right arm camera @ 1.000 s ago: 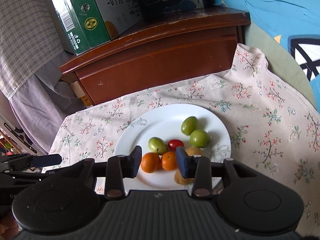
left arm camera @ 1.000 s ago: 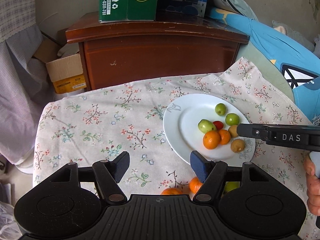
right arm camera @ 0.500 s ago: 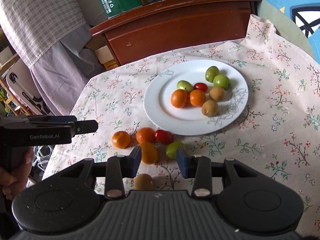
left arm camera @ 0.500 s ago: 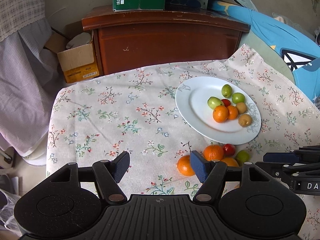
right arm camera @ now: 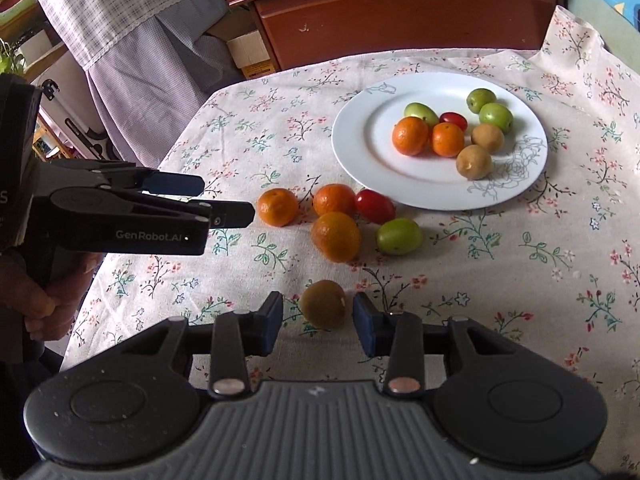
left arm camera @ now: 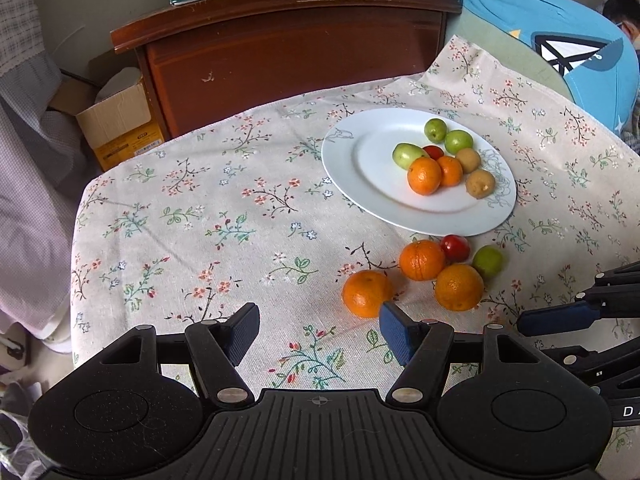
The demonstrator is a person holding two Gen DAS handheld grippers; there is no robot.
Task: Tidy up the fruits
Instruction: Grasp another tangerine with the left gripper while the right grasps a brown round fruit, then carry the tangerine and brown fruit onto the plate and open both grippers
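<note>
A white plate (left arm camera: 360, 168) (right arm camera: 368, 152) holds several small fruits: oranges, green fruits, a red tomato and brown kiwis. In front of it on the flowered cloth lie three oranges, the nearest one (left arm camera: 366, 293) (right arm camera: 277, 207), a red tomato (left arm camera: 455, 247) (right arm camera: 374, 205) and a green fruit (left arm camera: 487, 261) (right arm camera: 399, 236). A brown kiwi (right arm camera: 323, 303) lies between the open jaws of my right gripper (right arm camera: 318, 320), untouched. My left gripper (left arm camera: 318, 330) is open and empty, just short of the nearest orange; it also shows in the right wrist view (right arm camera: 224, 200).
A dark wooden cabinet (left arm camera: 288, 52) stands behind the table with boxes on top. A cardboard box (left arm camera: 120, 120) sits on the floor at the left. Blue bedding (left arm camera: 540, 40) lies at the right. The table edge drops off at the left.
Both grippers have pulled back from the plate toward the near edge. The loose fruits in front of the plate have come into view, and the kiwi now lies between the right jaws.
</note>
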